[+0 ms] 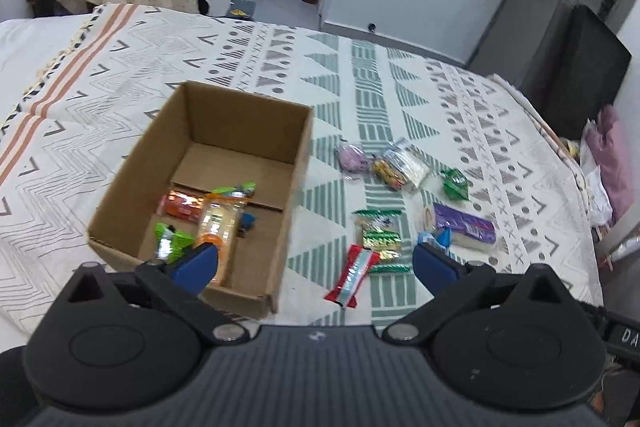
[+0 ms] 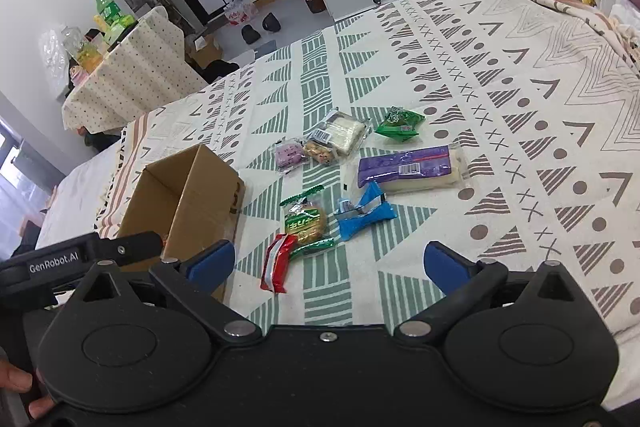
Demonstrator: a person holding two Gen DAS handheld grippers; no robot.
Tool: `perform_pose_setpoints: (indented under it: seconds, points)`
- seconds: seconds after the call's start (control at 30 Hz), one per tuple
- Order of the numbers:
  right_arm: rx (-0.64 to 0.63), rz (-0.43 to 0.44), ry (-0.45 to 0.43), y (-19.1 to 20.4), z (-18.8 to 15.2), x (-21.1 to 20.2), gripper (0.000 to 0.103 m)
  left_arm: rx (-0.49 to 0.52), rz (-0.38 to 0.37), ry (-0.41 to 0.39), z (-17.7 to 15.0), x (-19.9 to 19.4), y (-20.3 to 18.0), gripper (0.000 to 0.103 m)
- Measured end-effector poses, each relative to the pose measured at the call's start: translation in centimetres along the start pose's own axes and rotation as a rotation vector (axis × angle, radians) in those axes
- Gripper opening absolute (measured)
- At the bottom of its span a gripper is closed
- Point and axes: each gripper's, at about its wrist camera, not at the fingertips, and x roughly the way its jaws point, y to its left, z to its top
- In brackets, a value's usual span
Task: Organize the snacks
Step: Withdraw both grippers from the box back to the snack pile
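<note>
Two wrist views downward, sharing box (image 1: 208, 183).

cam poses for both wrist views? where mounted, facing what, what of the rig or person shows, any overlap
Left wrist: sits on the left gripper, angled down at the open brown cardboard box; own blue fingers open, empty.
Right wrist: sits on the right gripper, angled down at loose snacks on the patterned bedspread; own open fingers, part of the left gripper and a hand at the left edge.
Shared: box, red snack bar wrapper, long purple-and-white packet.
</note>
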Motion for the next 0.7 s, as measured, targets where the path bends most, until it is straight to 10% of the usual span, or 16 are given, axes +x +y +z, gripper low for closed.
perform_pose_setpoints:
  seconds: [0.47,0.7]
  points:
    - [0.061,0.072,0.033,-3.3,-0.2,3.3,0.087,0.062,-0.032,0.054,-0.8,3.9,-3.5,0.098]
    - [0.097,0.095,0.061,-4.3,0.4,5.5,0.074,0.096,-0.04,0.101,-1.2,6.6,-4.4,0.077]
